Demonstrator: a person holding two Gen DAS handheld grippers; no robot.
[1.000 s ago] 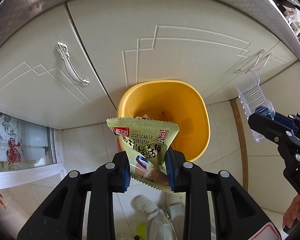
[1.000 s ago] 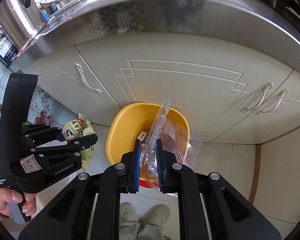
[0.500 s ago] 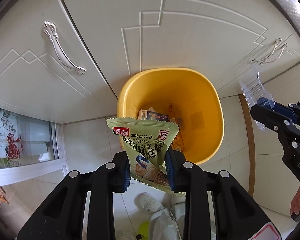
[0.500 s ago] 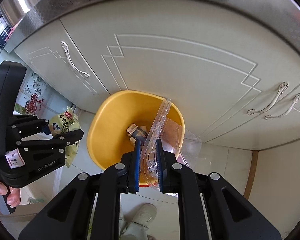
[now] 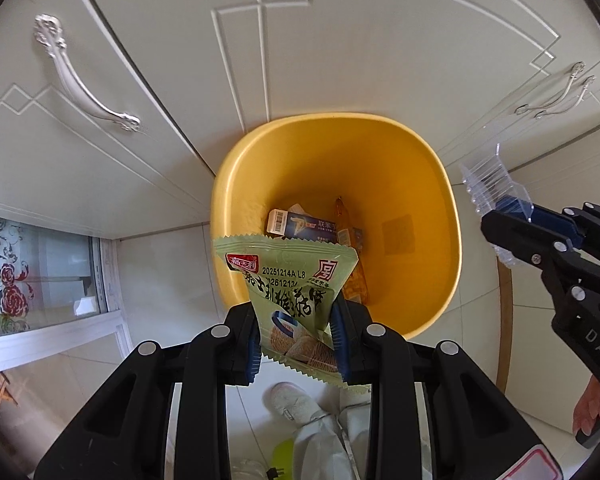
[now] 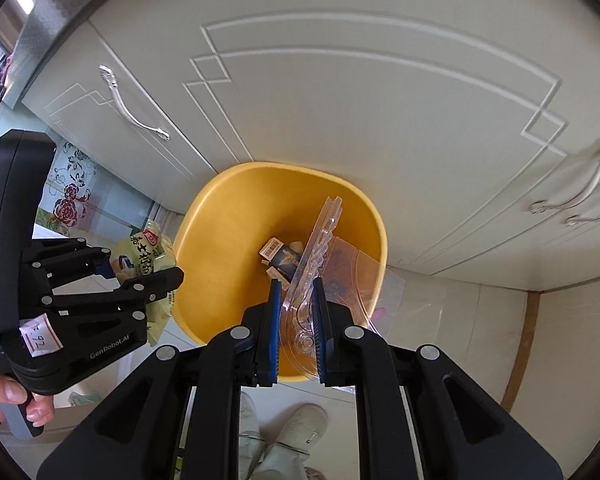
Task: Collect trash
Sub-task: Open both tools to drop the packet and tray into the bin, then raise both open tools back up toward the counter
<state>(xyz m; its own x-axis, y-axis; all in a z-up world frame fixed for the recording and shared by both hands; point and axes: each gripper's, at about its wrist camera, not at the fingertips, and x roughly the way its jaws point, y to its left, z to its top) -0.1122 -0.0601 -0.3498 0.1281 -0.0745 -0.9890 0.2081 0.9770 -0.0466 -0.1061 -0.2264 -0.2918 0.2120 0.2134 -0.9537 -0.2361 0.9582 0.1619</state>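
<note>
Green snack wrapper (image 5: 288, 292) (serrated edges), printed crackers.

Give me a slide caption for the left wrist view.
Left tool holds green snack wrapper above yellow bin.

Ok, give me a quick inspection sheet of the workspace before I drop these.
Surface: pale tiled floor.
Job's things: yellow bin against the cabinets; green snack wrapper; clear plastic tray.
Clutter: small boxes and an orange wrapper in the bin.
Grippers: left gripper shut on the wrapper; right gripper shut on the tray; both above the bin.
Cables: nothing seen.
Surroundings: person's shoes, flowered glass panel.
</note>
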